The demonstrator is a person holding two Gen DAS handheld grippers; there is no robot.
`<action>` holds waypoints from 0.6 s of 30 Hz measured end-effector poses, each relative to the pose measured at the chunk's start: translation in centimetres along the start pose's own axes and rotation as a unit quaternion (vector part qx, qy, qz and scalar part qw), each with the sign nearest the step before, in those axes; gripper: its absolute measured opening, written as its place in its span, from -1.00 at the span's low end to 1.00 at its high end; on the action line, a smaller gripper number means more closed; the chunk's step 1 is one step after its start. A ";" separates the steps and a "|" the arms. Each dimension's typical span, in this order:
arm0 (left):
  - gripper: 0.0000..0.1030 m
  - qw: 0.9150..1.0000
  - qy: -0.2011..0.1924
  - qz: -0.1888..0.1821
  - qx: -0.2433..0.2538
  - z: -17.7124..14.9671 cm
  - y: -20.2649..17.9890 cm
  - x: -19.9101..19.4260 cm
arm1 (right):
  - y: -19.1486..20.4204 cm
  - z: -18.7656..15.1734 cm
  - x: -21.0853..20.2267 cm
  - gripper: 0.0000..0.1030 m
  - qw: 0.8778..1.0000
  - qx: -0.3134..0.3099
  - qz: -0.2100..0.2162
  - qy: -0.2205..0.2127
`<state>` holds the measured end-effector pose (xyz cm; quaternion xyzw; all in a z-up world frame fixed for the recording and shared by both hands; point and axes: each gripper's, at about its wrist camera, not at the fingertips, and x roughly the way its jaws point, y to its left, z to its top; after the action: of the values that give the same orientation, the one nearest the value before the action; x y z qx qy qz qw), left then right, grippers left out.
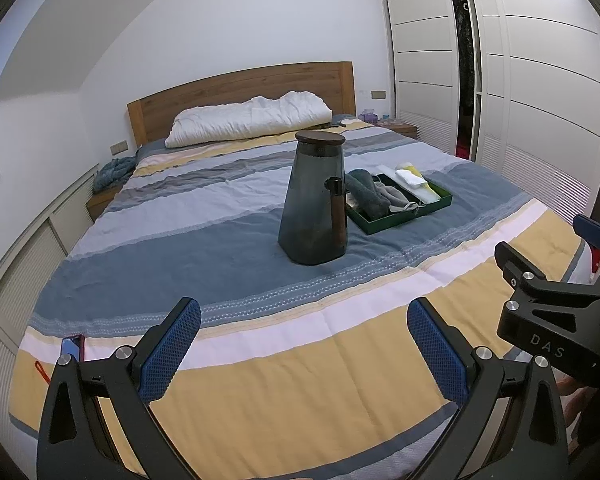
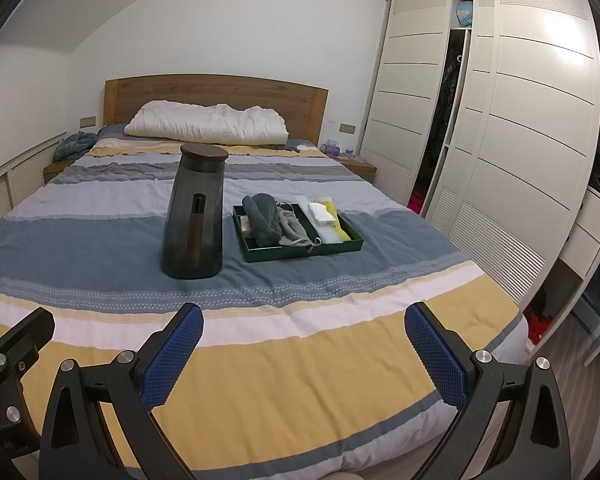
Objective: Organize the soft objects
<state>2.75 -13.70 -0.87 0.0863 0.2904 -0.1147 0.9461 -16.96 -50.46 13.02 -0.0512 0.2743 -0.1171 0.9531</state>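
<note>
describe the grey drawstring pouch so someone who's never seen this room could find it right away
On the striped bed, right of the tall smoky-grey pitcher, sits a dark green tray. The grey drawstring pouch lies in the middle of it, between a darker rolled towel and the white and yellow items. It is paler and flatter than the towel, with a cord trailing at its near end.

Partly hidden behind the tall smoky-grey glass jug with wooden lid: the near-left corner of the dark green rectangular tray. Buried under the rolled dark grey towel: a pale item, too small to identify. Cut off at frame edge: the red-cased phone. Too dim to make out: contents of the white wardrobe's gap.
</note>
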 end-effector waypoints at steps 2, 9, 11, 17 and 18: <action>0.97 1.000 0.000 0.000 0.000 0.0 0.0 0.0 | -0.1 0.0 0.1 0.99 1.000 0.000 0.000 0.000; 0.97 1.000 0.000 -0.001 0.002 0.0 -0.1 0.0 | -0.1 0.0 0.1 0.99 1.000 0.000 0.000 0.000; 0.97 1.000 0.000 0.000 0.002 0.0 -0.1 0.0 | -0.2 0.0 0.1 0.99 1.000 0.000 0.000 0.000; 0.97 1.000 0.002 -0.002 0.000 0.0 0.0 0.0 | -0.2 -0.1 0.2 0.99 1.000 -0.002 0.000 0.001; 0.97 1.000 0.002 -0.003 -0.001 0.0 0.0 0.0 | -0.2 -0.1 0.2 0.99 1.000 -0.002 0.000 0.001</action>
<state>2.68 -13.72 -0.89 0.0850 0.2929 -0.1172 0.9451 -16.91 -50.69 12.88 -0.0533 0.2750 -0.1164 0.9529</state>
